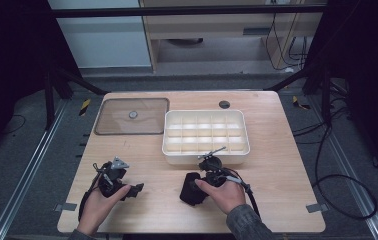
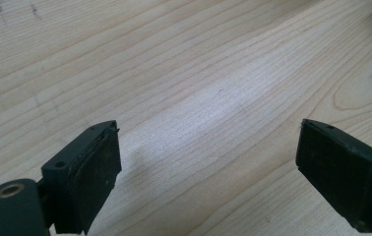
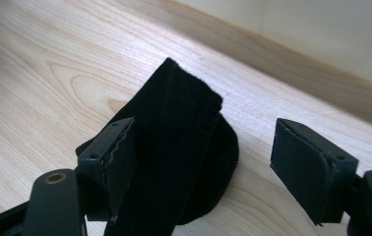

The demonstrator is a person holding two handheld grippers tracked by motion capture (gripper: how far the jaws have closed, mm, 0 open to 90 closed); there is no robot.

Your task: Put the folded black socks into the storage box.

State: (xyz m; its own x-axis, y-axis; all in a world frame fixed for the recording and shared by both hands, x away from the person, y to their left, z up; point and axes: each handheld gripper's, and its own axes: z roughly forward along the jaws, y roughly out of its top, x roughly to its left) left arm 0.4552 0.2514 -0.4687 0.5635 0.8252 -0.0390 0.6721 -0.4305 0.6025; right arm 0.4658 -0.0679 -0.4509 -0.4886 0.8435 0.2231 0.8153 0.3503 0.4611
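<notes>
- High view: your right gripper [image 1: 197, 192] rests over a black fabric roll [image 1: 191, 189] on the pale wooden table [image 1: 277, 170], just in front of the white divided tray [image 1: 206, 152]; your left gripper [image 1: 136, 189] lies level, pointing right.
- Left gripper view: jaws spread over bare wood grain [image 2: 199, 98].
- Right gripper view: the soft, fuzzy black fabric roll [image 3: 184, 147] stands on edge, its band rising up-right; jaws spread, the left pad [image 3: 120, 162] against it, the right one clear.
</notes>
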